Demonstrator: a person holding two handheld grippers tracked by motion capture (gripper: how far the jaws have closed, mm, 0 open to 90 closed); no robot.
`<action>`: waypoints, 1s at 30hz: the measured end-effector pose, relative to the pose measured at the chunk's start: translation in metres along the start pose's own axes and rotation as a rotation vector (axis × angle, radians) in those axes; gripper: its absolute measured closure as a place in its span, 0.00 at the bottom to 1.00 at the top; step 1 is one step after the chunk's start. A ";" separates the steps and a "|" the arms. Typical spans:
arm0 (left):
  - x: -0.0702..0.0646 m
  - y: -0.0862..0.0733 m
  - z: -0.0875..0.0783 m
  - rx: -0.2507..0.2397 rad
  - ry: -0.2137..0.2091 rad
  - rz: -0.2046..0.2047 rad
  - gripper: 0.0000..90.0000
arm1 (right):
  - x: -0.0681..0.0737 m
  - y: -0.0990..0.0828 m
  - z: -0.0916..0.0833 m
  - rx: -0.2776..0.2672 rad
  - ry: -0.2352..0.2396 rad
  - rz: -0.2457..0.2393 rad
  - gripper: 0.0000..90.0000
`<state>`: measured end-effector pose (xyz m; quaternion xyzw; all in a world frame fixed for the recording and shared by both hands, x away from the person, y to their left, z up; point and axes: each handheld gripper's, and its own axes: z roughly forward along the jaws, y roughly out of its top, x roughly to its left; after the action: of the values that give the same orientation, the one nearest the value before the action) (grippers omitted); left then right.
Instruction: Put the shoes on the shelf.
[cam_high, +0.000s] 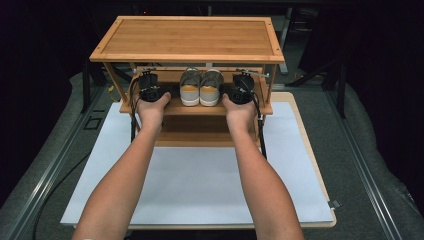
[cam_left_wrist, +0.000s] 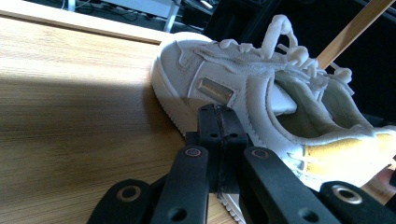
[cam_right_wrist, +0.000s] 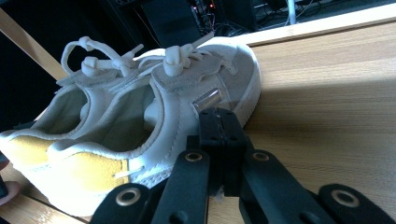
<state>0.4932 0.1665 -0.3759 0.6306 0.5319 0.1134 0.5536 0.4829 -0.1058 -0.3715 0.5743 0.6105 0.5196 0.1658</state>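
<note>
Left gripper (cam_left_wrist: 218, 140) first: its fingers are clenched tight together with nothing between them, the tips just beside the outer flank of the left shoe (cam_left_wrist: 243, 93), close to the sole edge. Whether they actually touch the rubber is hard to call from this angle. Over on the other side it's a mirror picture: the right gripper (cam_right_wrist: 219, 144) has its fingers pressed together and empty as well, tips right up near the side of the right shoe (cam_right_wrist: 154, 116).

So the pair sits between the two tools. From the high view, the left gripper (cam_high: 149, 88) and the right gripper (cam_high: 242, 90) flank the two shoes, left shoe (cam_high: 190, 87) and right shoe (cam_high: 212, 87), which stand side by side, touching, on the middle shelf (cam_high: 195, 107) of the wooden rack (cam_high: 190, 37). Heels with the yellow tabs face the person, toes point to the back, so the long axis of each shoe runs away from the person, parallel to both grippers.

That's the relation that matters: each shoe lies inward from its own gripper, sideways across the shelf rather than ahead of the fingers. Each hand is nearest its own shoe, and neither has an edge.

My read is that any pick-up calls for the fingers to spread first, then swing inward over a heel or collar. The rack stands on a white sheet on the table (cam_high: 200, 185).
</note>
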 end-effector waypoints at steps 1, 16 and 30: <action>0.000 0.000 0.000 -0.004 0.006 0.003 1.00 | 0.000 0.000 0.000 -0.002 0.002 0.000 1.00; 0.001 -0.005 -0.006 -0.010 -0.001 0.016 1.00 | 0.003 -0.001 -0.006 -0.006 -0.005 -0.035 1.00; -0.006 -0.008 -0.022 -0.022 -0.045 0.034 1.00 | 0.000 -0.007 -0.020 -0.023 0.023 -0.037 1.00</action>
<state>0.4707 0.1732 -0.3717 0.6358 0.5075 0.1144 0.5702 0.4636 -0.1132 -0.3689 0.5550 0.6167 0.5301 0.1751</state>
